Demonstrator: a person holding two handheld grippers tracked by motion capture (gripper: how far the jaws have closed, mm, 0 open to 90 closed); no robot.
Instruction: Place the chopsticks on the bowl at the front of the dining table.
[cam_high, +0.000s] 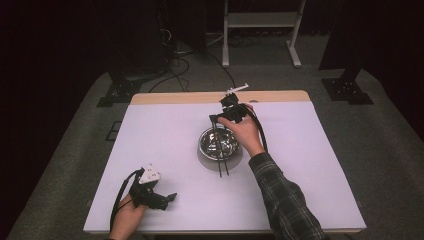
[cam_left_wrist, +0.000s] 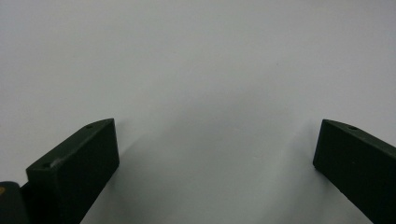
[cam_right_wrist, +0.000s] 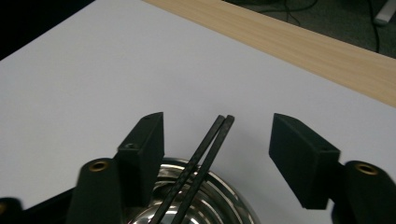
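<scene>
1. Two black chopsticks lie across a shiny steel bowl near the middle of the white table; in the high view their near ends stick out past the bowl's near rim toward the person
2. The right gripper view shows what the high view hides: the far tips of the chopsticks lie side by side between the jaws of the right gripper, touching neither, with a clear gap on each side; the bowl sits just below
3. The high view places the right gripper over the bowl's far rim, held in a hand with a plaid sleeve
4. The left gripper rests near the table's near left corner, well apart from the bowl
5. The left gripper view shows the left gripper with jaws spread wide over bare white table, nothing between them
6. No brand, label or writing can be read on the bowl, the chopsticks or either gripper
</scene>
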